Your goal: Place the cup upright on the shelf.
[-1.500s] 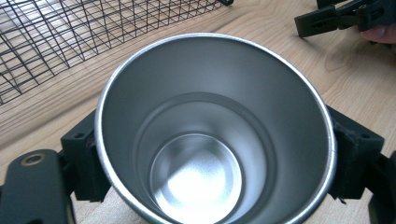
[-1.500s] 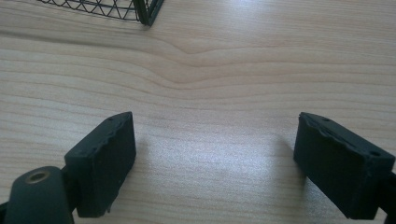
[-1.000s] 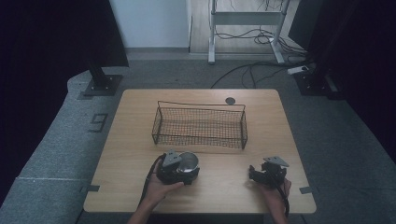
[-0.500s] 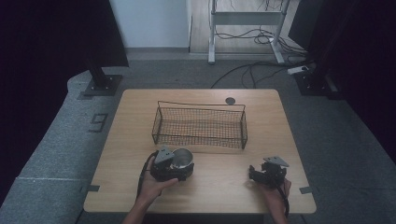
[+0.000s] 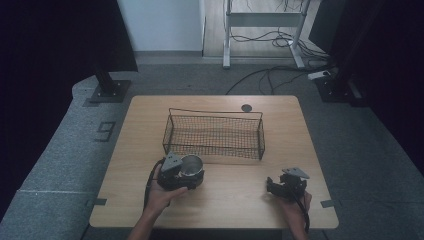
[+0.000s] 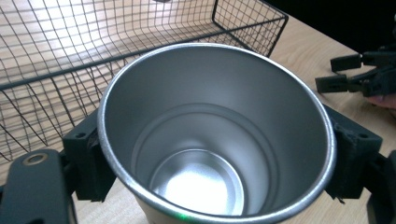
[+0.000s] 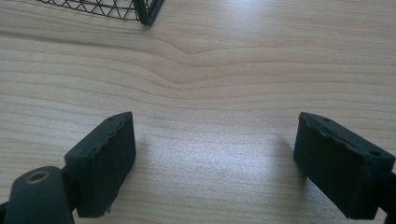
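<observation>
A shiny metal cup (image 5: 191,167) stands upright between the jaws of my left gripper (image 5: 186,172), which is shut on it, just in front of the black wire basket (image 5: 214,134). In the left gripper view the cup (image 6: 215,135) is seen from above, empty, with a jaw pressed against each side, and the basket (image 6: 70,51) lies right behind it. My right gripper (image 5: 274,186) rests low near the table's front right, open, with bare wood between its jaws (image 7: 215,158). The right gripper also appears far off at the edge of the left gripper view (image 6: 345,79).
The wooden table (image 5: 220,205) has free room in front of the basket and between the two grippers. A small dark round disc (image 5: 246,107) sits at the table's far edge. A basket corner (image 7: 147,14) shows at the top of the right gripper view.
My left gripper has moved the cup away from the front edge and slightly left, closer to the basket. The right gripper has stayed put.
</observation>
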A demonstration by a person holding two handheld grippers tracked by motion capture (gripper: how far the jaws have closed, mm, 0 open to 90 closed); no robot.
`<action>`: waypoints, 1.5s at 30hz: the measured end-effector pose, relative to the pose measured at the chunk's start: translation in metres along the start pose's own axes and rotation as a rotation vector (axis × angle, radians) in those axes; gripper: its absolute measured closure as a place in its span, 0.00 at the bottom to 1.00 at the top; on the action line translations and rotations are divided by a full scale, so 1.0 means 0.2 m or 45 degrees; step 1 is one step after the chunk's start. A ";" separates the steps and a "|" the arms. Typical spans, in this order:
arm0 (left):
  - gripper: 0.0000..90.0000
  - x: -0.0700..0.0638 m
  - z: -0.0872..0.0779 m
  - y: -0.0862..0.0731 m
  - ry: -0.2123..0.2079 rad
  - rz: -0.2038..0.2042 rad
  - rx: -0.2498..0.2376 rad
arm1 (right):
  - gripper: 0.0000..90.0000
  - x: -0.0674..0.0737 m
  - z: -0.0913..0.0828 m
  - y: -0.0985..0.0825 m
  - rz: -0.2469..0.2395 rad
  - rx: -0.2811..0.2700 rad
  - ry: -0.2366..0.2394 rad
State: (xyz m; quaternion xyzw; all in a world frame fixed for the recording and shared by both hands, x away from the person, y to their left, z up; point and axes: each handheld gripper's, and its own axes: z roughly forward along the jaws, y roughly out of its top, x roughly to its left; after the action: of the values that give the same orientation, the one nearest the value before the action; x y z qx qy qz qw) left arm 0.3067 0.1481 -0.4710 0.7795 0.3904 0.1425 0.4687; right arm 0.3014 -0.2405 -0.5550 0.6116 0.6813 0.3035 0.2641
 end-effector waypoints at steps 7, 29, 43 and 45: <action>0.17 0.00 0.02 0.05 -0.007 -0.006 0.013 | 0.14 0.00 0.00 0.00 0.000 -0.001 -0.002; 0.17 0.08 0.04 0.19 0.042 -0.022 0.015 | 0.14 0.00 0.00 0.00 0.000 -0.001 -0.002; 0.17 0.13 0.05 0.25 0.044 -0.038 0.022 | 0.14 0.00 0.00 0.00 0.000 -0.001 -0.002; 0.17 0.13 0.05 0.25 0.043 -0.039 0.022 | 0.14 0.00 0.00 0.00 0.000 -0.001 -0.002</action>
State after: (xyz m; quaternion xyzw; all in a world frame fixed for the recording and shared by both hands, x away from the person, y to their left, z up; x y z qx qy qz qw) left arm 0.3536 0.1476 -0.4382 0.7749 0.4114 0.1451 0.4574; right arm 0.3013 -0.2407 -0.5550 0.6118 0.6808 0.3033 0.2649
